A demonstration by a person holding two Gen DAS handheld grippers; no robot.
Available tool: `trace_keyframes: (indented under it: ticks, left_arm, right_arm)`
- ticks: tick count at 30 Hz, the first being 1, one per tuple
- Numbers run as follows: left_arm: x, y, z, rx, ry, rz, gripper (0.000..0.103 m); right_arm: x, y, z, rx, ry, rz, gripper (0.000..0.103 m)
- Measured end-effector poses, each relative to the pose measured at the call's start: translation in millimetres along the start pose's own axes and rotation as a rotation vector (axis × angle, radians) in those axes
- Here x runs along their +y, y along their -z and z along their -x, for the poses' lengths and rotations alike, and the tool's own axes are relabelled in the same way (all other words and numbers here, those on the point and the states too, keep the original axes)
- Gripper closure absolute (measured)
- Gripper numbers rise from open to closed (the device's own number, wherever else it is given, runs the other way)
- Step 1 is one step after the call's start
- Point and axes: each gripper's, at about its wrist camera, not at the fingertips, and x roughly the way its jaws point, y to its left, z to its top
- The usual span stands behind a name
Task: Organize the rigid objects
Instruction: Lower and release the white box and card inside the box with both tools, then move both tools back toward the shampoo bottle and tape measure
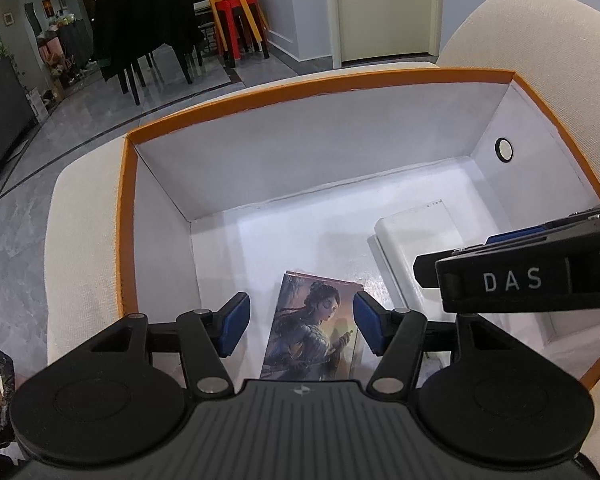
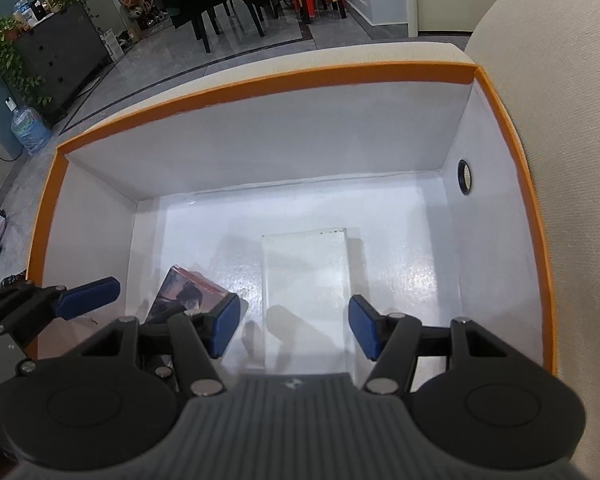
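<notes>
We hold both tools over the open box point(image 1: 324, 92), orange outside and white inside, which sits on a cream sofa point(image 1: 88, 240).

Left tool point(image 1: 300, 326): jaws spread wide, nothing between the blue pads point(image 1: 236, 324). The illustrated box point(image 1: 312, 332), its cover showing a painted figure, lies flat on the floor of the open box directly below and ahead of this tool, in line with the gap between the pads but not touched by them.

Right tool point(image 2: 292, 330): jaws likewise spread, empty. The white box point(image 2: 304, 280) lies flat on the floor directly ahead of it, long side running away from the tool; we cannot tell whether the pads are level with it. From this tool the illustrated box point(image 2: 188, 292) lies to the left, tilted, partly hidden behind the left pad point(image 2: 222, 328).

The two items lie near each other without touching. A round black-ringed hole point(image 2: 465, 176) sits in the wall to the right of both tools.

In the left view, the right tool point(image 1: 532, 264) enters from the right edge, above the white box point(image 1: 420, 236).
</notes>
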Motion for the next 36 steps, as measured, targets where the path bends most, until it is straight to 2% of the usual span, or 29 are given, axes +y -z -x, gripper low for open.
trace_keyframes:
  ticks: [11,24,30,36]
  left_arm:
    - [4,-2,21,-0.018,-0.006,-0.005,0.033]
    - [4,14,84,-0.103,0.018,0.014,0.032]
    - [0,36,124,-0.137,0.037,0.041,0.032]
    - [-6,77,154,-0.151,0.061,0.073,0.029]
  right_arm:
    - [5,4,18,-0.014,0.003,0.013,0.043]
    - [15,24,78,-0.074,-0.024,0.034,0.043]
    - [22,47,119,-0.109,-0.042,0.043,0.042]
    - [30,93,154,-0.121,-0.070,0.050,0.042]
